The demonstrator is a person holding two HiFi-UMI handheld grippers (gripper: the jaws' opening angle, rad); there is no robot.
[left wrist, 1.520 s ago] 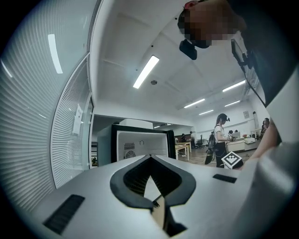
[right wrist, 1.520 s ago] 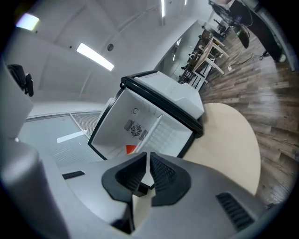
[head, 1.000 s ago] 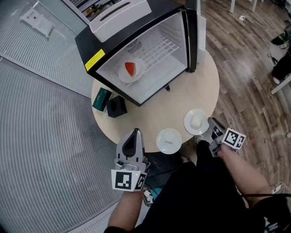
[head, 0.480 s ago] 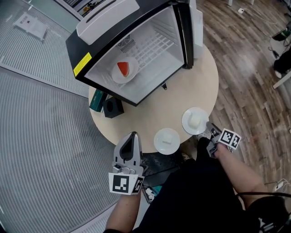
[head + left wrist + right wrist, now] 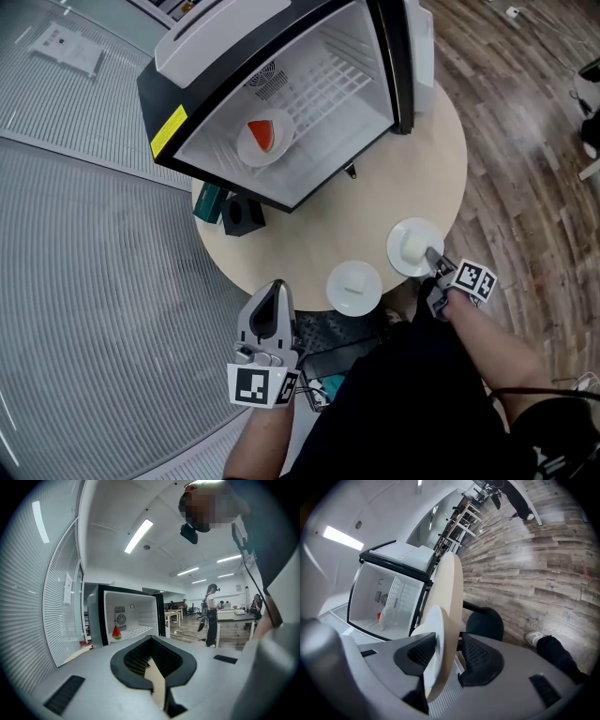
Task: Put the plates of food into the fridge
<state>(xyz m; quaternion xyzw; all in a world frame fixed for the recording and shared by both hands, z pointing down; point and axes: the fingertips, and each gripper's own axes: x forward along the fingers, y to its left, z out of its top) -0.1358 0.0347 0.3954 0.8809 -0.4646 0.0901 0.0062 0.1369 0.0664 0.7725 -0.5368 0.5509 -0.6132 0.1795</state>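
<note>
Two white plates, each with a pale piece of food, sit near the front rim of the round table (image 5: 412, 178): one (image 5: 354, 287) in the middle, one (image 5: 412, 246) to the right. A third plate with a watermelon slice (image 5: 265, 138) stands inside the open fridge (image 5: 309, 103). My right gripper (image 5: 432, 257) is at the right plate's near rim. In the right gripper view its jaws (image 5: 447, 644) have just been opening; the plate rim (image 5: 437, 630) and table edge (image 5: 452, 588) lie between them, not pinched. My left gripper (image 5: 274, 286) hangs shut and holding nothing, below the table's front edge.
A green box (image 5: 210, 202) and a black box (image 5: 246, 216) lie on the table left of the fridge. The fridge door (image 5: 412, 56) stands open on the right. A person stands by desks (image 5: 211, 616) far off. Wooden floor lies to the right of the table, ribbed grey flooring to the left.
My right gripper has sunk and closed in on the right plate's rim, rolling as it went. The left gripper has barely moved.
</note>
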